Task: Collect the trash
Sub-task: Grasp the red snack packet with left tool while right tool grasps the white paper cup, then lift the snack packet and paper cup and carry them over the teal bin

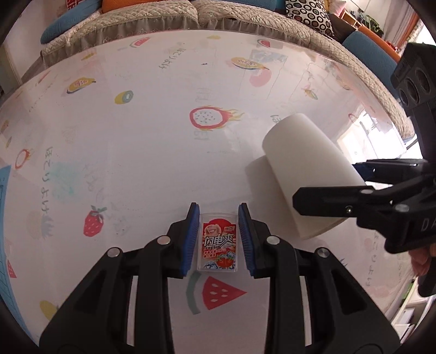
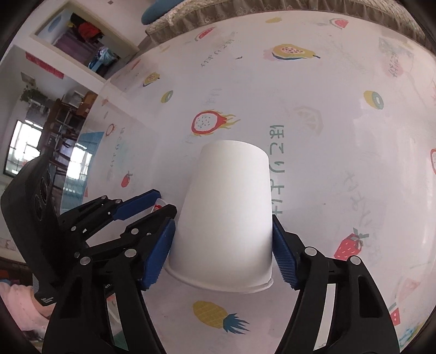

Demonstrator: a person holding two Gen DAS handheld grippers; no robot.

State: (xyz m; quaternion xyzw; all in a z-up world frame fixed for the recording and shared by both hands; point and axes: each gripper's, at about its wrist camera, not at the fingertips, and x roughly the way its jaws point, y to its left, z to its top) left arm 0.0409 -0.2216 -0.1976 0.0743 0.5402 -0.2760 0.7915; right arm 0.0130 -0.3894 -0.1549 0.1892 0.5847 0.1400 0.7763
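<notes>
My left gripper (image 1: 218,239) is shut on a small clear candy box (image 1: 218,242) with a red strawberry label, its blue pads pressed on both sides, low over the table. My right gripper (image 2: 222,253) is shut on a white paper cup (image 2: 226,217), held with its closed base pointing away and its open rim toward the camera. The cup (image 1: 308,174) also shows at the right of the left wrist view, clamped by the right gripper (image 1: 340,188). The left gripper (image 2: 152,207) appears at the left of the right wrist view, just beside the cup.
The table wears a white fruit-print cloth (image 1: 163,122). A quilted sofa (image 1: 136,24) with blue and orange cushions runs along the far edge. A blue mat (image 1: 4,207) lies at the table's left edge. Shelves and a window (image 2: 27,147) stand beyond the left side.
</notes>
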